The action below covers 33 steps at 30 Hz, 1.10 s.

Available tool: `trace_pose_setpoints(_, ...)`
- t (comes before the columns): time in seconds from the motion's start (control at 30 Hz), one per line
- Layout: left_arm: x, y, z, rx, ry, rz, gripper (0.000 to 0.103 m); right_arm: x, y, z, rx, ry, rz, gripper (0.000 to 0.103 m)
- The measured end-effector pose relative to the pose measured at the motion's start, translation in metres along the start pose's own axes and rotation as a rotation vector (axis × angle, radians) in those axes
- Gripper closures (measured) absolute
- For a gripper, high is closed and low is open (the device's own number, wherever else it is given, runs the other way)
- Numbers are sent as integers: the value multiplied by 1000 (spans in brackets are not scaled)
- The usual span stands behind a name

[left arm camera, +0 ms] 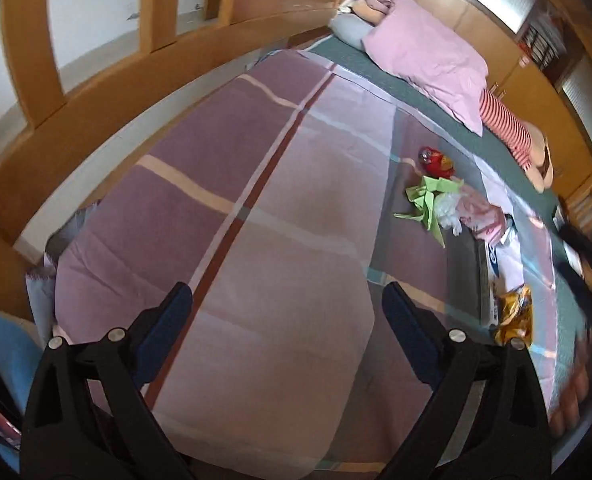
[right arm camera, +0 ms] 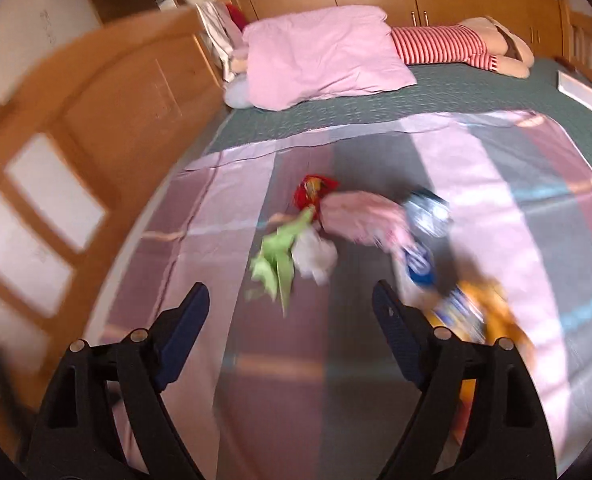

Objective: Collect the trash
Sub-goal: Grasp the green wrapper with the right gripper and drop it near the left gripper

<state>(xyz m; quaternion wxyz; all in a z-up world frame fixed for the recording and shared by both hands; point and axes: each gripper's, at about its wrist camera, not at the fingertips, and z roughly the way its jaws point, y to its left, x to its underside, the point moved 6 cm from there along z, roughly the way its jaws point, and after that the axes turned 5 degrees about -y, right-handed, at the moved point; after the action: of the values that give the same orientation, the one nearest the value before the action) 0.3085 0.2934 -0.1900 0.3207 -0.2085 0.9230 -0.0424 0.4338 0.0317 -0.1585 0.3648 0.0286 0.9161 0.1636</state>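
A loose heap of litter lies mid-frame in the right wrist view: a green paper scrap, a white crumpled plastic, a red wrapper, a pink bag and, at lower right, a blurred yellow snack packet, all on a striped bedsheet. The right gripper stands wide and empty just short of the green scrap. The left gripper is likewise wide and empty over bare sheet, the heap to its upper right. This looks like the approach; next, lower onto one piece and close.

Both wrist views over littered bedspread
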Motion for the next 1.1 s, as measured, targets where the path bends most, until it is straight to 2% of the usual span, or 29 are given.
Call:
trace_pose_setpoints(0.1,-2,-7,1,6,3,25,8,-9,-3,63,96,38,46,21)
trace_pose_setpoints(0.2,-2,-8,3,28,27,19,8,-13,-10,107,130,72,129,21)
trace_pose_setpoints(0.27,-2,-6,3,32,40,12,8,-12,-12,127,137,86,175,16)
trace_pose_setpoints(0.4,1,2,5,19,66,2,8,-5,-10,160,189,133,144,15)
trace_pose_setpoints(0.47,3,8,8,14,80,-8,8,-1,-8,169,203,142,133,23)
trace_pose_setpoints(0.5,3,11,9,10,87,-17,8,4,-7,172,197,154,129,40)
trace_pose_setpoints(0.53,4,15,10,5,90,-27,8,8,-5,175,188,166,130,56)
trace_pose_setpoints(0.6,3,22,10,-6,90,-49,8,15,-1,172,175,167,117,65)
trace_pose_setpoints(0.67,3,27,10,-8,93,-71,8,21,5,165,150,170,93,80)
trace_pose_setpoints(0.7,3,28,9,-9,93,-77,8,25,7,160,134,178,96,95)
trace_pose_setpoints(0.93,-3,46,9,-33,82,-140,8,73,36,119,-29,307,101,98)
trace_pose_setpoints(1.1,-3,51,12,-36,91,-165,8,123,64,78,-145,455,59,98)
